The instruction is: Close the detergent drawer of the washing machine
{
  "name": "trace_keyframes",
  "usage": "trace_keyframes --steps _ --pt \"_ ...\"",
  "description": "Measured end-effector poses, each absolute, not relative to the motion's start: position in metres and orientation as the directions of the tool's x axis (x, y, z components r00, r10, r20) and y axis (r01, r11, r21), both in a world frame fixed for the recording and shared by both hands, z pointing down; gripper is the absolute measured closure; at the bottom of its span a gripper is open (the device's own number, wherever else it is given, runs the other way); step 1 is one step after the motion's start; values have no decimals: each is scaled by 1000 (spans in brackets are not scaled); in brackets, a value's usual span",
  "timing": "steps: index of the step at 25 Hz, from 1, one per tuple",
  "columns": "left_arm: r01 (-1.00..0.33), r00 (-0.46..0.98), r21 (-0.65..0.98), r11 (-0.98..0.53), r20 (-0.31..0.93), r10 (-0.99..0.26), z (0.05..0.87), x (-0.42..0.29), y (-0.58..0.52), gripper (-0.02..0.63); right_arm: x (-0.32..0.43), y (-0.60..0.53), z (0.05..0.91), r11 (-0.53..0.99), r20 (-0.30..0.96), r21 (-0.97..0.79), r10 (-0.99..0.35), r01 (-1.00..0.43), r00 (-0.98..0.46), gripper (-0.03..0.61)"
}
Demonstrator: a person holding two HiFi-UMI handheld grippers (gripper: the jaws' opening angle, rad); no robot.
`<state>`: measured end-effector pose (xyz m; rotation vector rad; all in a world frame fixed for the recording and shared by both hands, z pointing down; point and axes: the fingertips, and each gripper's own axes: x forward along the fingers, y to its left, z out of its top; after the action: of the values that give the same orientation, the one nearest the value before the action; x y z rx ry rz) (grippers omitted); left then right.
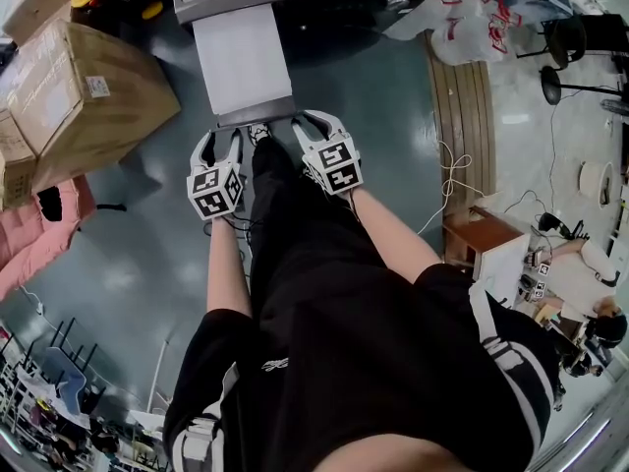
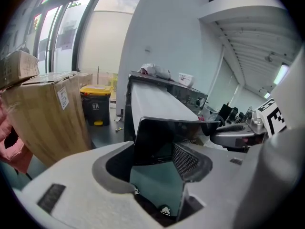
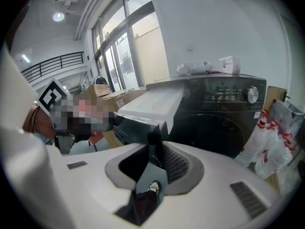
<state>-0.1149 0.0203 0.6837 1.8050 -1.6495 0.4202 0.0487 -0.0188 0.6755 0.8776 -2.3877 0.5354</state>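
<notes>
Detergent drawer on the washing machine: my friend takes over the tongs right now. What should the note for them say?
Detergent drawer: sticking far out of the washing machine.
Left tongs: open, with the drawer's dark front panel between them, not squeezed.
Right tongs: seem to be pinching the right edge of that panel.
Done: both tongs are at the drawer's front.
Left: push the drawer all the way in, then let go.
</notes>
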Motion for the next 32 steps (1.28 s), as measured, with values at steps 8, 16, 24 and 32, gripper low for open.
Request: trace_keyframes --steps 8,16,24,32 --pt "-964 165 265 10 629 -760 680 -114 20 367 49 -20 671 699 609 -170 -480 -695 -631 488" --pt "-961 167 275 14 622 -765 674 -115 16 371 48 -23 664 698 610 -163 -484 -697 -628 488" --pt "-958 174 285 15 624 -762 666 -112 9 374 50 -34 652 691 596 -150 -508 -707 -623 486" --pt "-961 173 277 10 625 -761 663 -116 2 376 47 -39 652 696 597 -146 -505 -703 -624 486"
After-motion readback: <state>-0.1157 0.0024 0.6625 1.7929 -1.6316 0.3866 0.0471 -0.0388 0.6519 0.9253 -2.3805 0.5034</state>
